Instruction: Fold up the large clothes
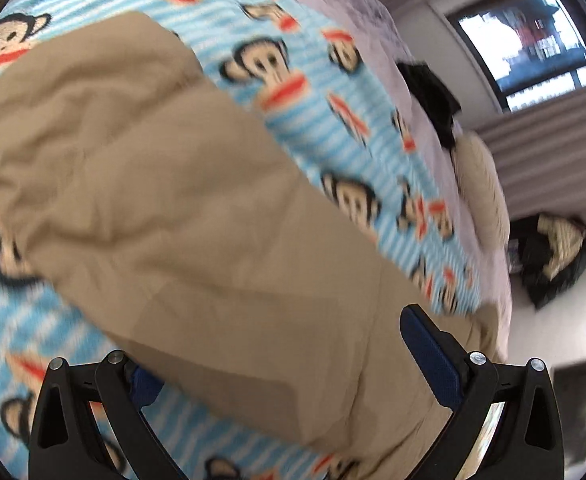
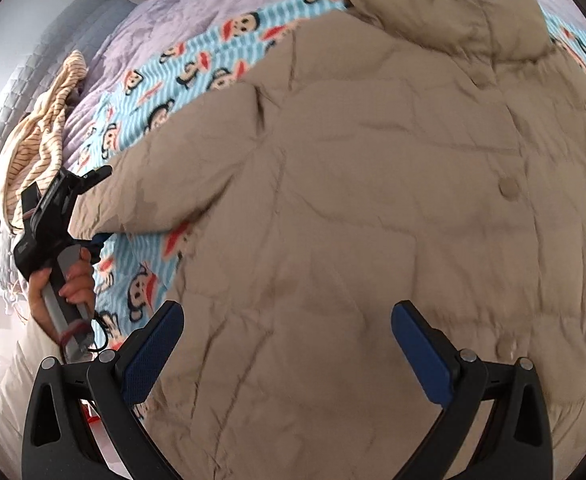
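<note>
A tan puffer jacket (image 2: 373, 184) lies spread front-up on a blue monkey-print blanket (image 2: 197, 64), collar at the far end. Its left sleeve (image 1: 181, 200) stretches toward the left gripper (image 1: 285, 352). That gripper's fingers stand wide on either side of the sleeve's cuff, which lies between them; the jaws are open, not closed on it. The same gripper (image 2: 93, 204), held in a hand, shows at the cuff in the right wrist view. My right gripper (image 2: 289, 344) is open and empty, hovering over the jacket's lower hem area.
The blanket lies on a lilac bedspread (image 2: 149, 20). A striped cream garment (image 2: 37, 140) lies bunched at the bed's left edge. Dark clothing (image 1: 433, 92) lies on the bed. A pile of clothes (image 1: 553, 252) lies on the floor below a window (image 1: 525, 36).
</note>
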`<act>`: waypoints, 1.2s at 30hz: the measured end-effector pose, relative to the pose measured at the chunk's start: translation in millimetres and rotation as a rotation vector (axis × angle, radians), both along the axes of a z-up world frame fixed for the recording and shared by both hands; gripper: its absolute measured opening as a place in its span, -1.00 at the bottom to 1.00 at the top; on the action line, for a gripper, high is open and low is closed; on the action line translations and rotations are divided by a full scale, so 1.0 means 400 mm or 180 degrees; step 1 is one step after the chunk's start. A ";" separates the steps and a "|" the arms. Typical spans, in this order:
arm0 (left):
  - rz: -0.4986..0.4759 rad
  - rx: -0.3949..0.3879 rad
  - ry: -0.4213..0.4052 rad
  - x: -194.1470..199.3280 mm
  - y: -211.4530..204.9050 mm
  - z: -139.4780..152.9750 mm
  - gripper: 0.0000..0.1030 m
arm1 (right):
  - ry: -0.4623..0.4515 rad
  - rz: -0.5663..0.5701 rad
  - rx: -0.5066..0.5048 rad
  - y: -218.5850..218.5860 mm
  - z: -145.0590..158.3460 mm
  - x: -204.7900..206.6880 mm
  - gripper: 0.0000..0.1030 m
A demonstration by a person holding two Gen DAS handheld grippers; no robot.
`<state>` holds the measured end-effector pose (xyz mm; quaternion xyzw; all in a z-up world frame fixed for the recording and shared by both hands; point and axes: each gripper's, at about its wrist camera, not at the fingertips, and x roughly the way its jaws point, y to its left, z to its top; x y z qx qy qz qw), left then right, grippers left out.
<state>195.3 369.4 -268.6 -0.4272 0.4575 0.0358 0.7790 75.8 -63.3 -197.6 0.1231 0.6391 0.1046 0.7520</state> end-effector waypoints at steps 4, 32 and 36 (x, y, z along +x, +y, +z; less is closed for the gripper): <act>0.0296 -0.0034 0.0106 0.021 0.041 -0.008 0.79 | -0.0095 0.0023 0.0010 0.021 0.003 0.065 1.00; -0.1489 0.1014 -0.1255 0.028 -0.483 0.350 -0.81 | 0.0206 -0.0109 0.0827 0.112 -0.210 0.253 -0.56; -0.1938 0.1059 -0.1285 0.012 -0.683 0.345 -0.81 | 0.0097 -0.0295 0.0878 -0.009 -0.143 0.193 -0.56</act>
